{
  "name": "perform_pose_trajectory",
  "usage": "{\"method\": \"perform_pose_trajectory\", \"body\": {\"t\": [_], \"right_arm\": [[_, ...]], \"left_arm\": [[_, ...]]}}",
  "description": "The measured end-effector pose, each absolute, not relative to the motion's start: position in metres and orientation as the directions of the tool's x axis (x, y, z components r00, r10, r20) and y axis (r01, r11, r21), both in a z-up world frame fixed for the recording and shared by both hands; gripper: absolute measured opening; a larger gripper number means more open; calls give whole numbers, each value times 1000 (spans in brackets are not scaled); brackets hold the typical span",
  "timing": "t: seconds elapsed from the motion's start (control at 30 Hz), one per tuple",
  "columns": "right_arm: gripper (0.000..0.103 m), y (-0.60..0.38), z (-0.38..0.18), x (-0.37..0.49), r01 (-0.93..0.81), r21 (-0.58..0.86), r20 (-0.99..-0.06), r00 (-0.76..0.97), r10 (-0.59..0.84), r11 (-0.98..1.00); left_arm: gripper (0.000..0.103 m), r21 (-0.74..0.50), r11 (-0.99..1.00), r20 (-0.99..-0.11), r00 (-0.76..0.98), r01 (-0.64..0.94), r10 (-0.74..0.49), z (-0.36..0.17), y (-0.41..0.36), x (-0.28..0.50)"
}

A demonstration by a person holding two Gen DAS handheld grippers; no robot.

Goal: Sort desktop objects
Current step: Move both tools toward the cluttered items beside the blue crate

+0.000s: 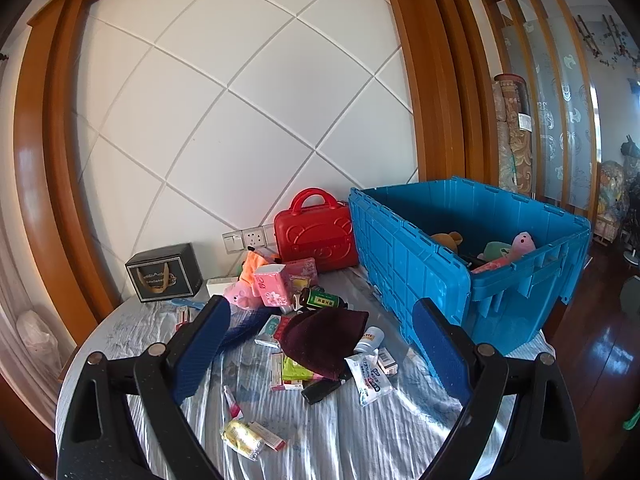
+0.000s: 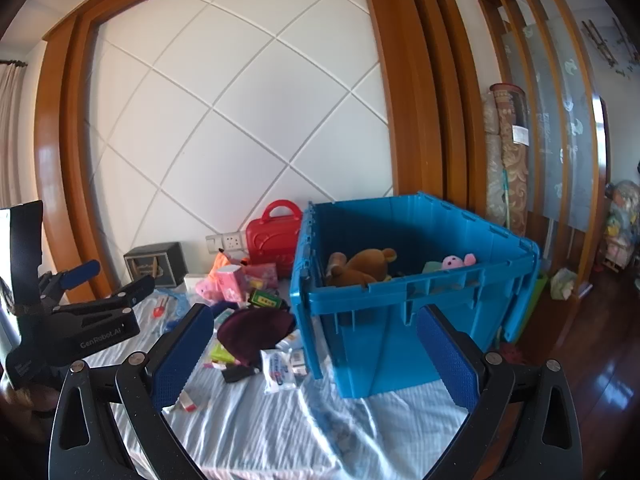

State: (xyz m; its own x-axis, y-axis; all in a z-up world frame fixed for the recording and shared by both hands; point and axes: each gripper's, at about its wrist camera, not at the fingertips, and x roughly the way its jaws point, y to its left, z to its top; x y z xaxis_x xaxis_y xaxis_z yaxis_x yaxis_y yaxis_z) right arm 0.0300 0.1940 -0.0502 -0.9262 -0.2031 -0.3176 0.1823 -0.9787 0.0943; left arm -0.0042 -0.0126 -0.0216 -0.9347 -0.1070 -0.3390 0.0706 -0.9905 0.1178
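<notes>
Both claws hang spread wide and empty over the striped table cloth [image 1: 340,432]: left gripper [image 1: 320,344], then right gripper [image 2: 316,356]. Left to right lie a black box [image 1: 164,272], a pink tissue pack [image 1: 272,284], a maroon cap [image 1: 324,336] amid small packets, then the blue crate [image 2: 400,292] holding a brown plush bear [image 2: 360,266].

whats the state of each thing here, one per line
left gripper: open, holding nothing
right gripper: open, holding nothing
blue crate: lid off, plush toys inside
brown teddy bear: lying in the crate
red case: shut, upright against the wall
dark red beanie: crumpled on the pile
brown bottle: lying on its side
</notes>
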Motion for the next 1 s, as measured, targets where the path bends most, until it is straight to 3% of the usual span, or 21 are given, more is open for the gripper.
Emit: {"method": "perform_pose_trajectory", "body": {"t": [0.2, 0.6, 0.73, 1.0], "right_arm": [[103, 188, -53, 31, 205, 101, -302, -926, -226, -974], [103, 116, -79, -13, 323, 90, -363, -870, -333, -942], [103, 80, -101, -49, 327, 106, -417, -843, -340, -939], [103, 2, -143, -127, 316, 135, -531, -777, -338, -939]], "left_arm": [[93, 152, -980, -316, -933, 129, -172, -31, -24, -1], [93, 157, -968, -374, -896, 195, -241, -86, -111, -22], [93, 103, -983, -430, -884, 153, -182, -113, -160, -35], [93, 156, -976, -486, -848, 154, -211, -143, -248, -88]]}}
